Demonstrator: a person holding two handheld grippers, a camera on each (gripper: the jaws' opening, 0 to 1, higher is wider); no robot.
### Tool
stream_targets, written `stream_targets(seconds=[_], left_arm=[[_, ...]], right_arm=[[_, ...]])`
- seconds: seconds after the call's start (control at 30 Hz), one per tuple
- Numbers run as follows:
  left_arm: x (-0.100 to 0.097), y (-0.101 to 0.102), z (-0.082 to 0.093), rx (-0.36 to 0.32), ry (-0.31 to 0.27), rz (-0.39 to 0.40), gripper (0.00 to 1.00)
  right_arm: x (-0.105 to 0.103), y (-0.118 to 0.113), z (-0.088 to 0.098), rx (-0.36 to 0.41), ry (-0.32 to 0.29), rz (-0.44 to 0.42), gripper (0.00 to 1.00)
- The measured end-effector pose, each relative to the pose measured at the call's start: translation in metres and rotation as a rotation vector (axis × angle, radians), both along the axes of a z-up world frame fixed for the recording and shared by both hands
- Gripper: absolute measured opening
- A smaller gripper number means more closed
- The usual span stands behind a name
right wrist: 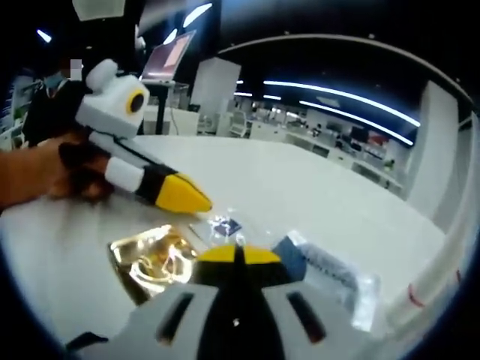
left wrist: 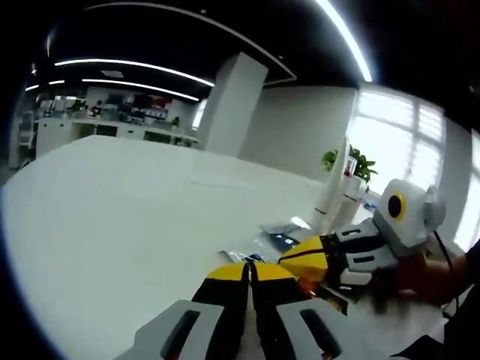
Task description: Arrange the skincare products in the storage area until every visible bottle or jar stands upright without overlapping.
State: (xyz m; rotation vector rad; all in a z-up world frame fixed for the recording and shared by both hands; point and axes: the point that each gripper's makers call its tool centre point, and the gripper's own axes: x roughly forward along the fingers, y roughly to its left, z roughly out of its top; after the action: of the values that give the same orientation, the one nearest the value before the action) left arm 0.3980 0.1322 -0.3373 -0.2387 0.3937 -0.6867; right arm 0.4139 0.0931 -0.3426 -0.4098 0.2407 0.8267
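Right gripper view alone reveals gold tray (right wrist: 154, 259) (glossy), both grippers' (left wrist: 250, 271) (right wrist: 238, 255) jaws clenched, grasping nothing.

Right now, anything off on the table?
Yes. No bottle or jar stands upright: a shiny gold packet and clear blue-printed sachets lie flat on the white table, bunched by the shut right gripper. Left gripper is shut too.

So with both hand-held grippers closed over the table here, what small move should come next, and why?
Probably open the right hand-held gripper and lower it toward the gold tray and the clear packet lying just ahead on the white table. Both grippers look shut and empty, the left hand-held gripper hovers nearby, and no item visibly stands upright.
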Motion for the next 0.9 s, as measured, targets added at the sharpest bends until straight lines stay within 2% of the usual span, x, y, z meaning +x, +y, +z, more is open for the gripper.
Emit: stream_targets(seconds=[0.13, 0.4, 0.47, 0.9], left_arm=[[0.002, -0.001, -0.009, 0.073, 0.016, -0.008, 0.01], [0.007, 0.002, -0.010, 0.092, 0.010, 0.008, 0.01], [0.008, 0.003, -0.010, 0.098, 0.003, 0.007, 0.01], [0.010, -0.001, 0.004, 0.046, -0.060, -0.011, 0.04]], right_arm=[[0.000, 0.000, 0.000, 0.000, 0.001, -0.003, 0.00], [-0.001, -0.001, 0.000, 0.018, 0.002, -0.012, 0.00], [-0.001, -0.002, 0.001, 0.012, -0.015, -0.008, 0.00], [-0.001, -0.005, 0.011, 0.084, -0.024, -0.019, 0.00]])
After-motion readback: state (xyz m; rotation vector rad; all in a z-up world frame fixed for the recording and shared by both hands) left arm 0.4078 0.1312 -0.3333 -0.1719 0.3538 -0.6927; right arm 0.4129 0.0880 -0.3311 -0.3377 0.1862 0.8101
